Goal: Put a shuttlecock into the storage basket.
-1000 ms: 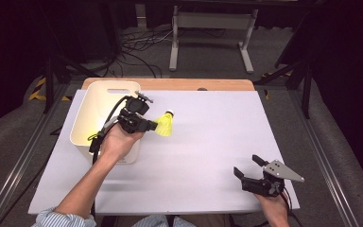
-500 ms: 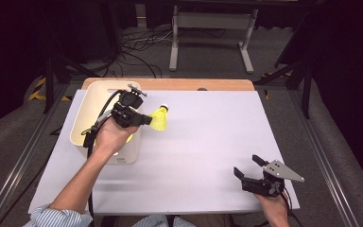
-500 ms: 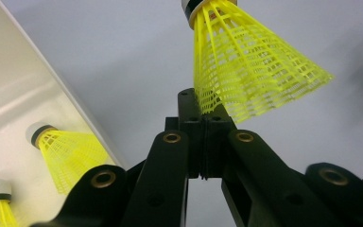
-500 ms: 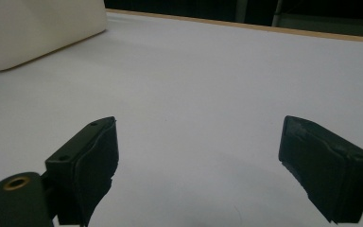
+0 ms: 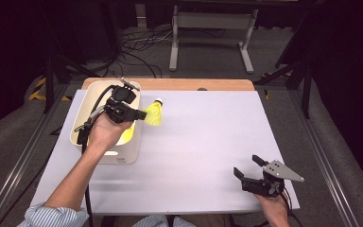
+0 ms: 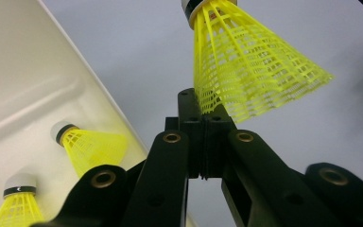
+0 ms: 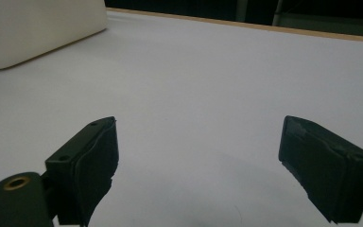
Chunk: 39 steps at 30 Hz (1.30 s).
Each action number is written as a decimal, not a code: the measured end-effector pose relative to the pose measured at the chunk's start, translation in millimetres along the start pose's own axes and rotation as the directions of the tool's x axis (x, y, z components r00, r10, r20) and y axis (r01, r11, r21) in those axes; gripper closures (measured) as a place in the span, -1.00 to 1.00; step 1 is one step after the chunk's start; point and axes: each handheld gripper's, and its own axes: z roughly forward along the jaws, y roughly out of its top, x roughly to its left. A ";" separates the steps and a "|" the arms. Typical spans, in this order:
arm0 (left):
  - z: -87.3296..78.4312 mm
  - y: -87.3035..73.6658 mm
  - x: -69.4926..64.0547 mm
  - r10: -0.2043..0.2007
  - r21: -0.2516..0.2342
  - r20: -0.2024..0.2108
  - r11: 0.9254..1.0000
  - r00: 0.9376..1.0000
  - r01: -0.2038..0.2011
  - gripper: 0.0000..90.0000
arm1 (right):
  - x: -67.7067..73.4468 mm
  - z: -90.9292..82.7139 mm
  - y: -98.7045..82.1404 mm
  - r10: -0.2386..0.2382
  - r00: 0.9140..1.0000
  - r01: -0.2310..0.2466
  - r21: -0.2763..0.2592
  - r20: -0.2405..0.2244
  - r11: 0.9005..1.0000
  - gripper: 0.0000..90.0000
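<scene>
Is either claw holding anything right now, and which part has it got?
The left claw pinches a yellow shuttlecock by the rim of its mesh skirt, cork end pointing away. The right claw is open and holds nothing.

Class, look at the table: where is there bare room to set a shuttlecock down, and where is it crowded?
Free: the wide white mat between the cream bin and the right tongs, plus its far right corner. Crowded: the bin, already holding shuttlecocks, with the left tongs gripping a yellow shuttlecock at its rim.
</scene>
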 end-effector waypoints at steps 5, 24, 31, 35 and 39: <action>-4.9 -0.2 5.0 -0.008 -0.007 -0.005 1.000 1.000 0.008 0.99 | 0.2 0.1 0.0 0.000 1.000 0.000 0.001 0.000 1.000 -0.71; -17.2 -4.6 24.6 -0.048 -0.019 -0.030 0.999 0.998 0.048 0.99 | 0.1 0.0 0.0 0.000 1.000 0.000 0.001 0.000 1.000 -0.71; -20.6 -7.8 31.6 -0.067 -0.023 -0.040 0.998 0.997 0.066 0.99 | 0.4 0.2 -0.1 0.000 1.000 0.000 0.004 0.002 1.000 -0.71; -22.8 -10.0 36.4 -0.079 -0.024 -0.047 0.997 0.996 0.078 0.99 | 0.2 0.1 -0.2 -0.003 1.000 0.003 0.007 0.003 1.000 -0.71; -24.1 -11.3 39.4 -0.089 -0.028 -0.052 0.996 0.995 0.087 0.99 | 0.2 0.5 -0.2 -0.006 1.000 0.006 0.007 0.004 1.000 -0.71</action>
